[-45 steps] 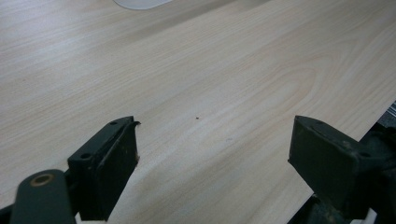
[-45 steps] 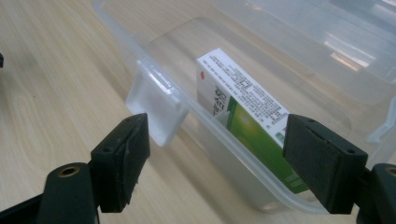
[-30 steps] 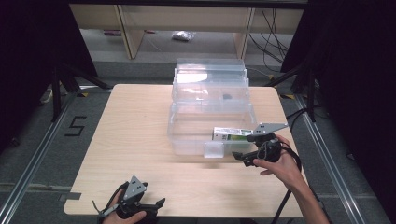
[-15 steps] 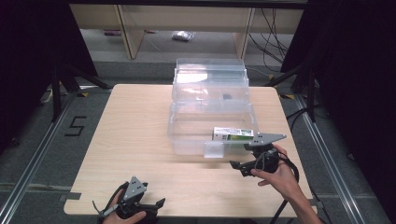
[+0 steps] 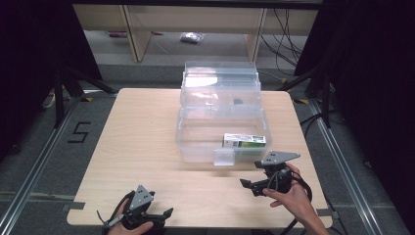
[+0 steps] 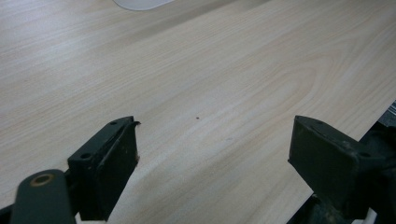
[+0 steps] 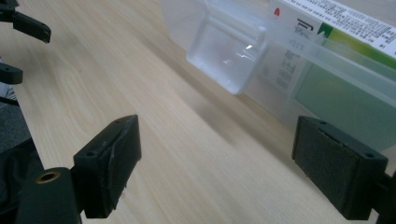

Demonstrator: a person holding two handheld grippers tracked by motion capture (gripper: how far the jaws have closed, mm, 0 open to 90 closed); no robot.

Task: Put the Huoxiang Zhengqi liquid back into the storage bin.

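Two hand-held black grippers, left gripper [image 5: 147,215] and right gripper [image 5: 264,183], each topped by a grey three-cornered plate (holes drilled), with blocky screw-fastened jaws and trailing black cable.

Even overhead light falls on the pale counter [image 5: 147,147], while the floor around it sinks into near black at both sides. Glare whitens the clear box [image 5: 220,105] at its far lid. In both gripper views the near black jaws are soft and out of focus.
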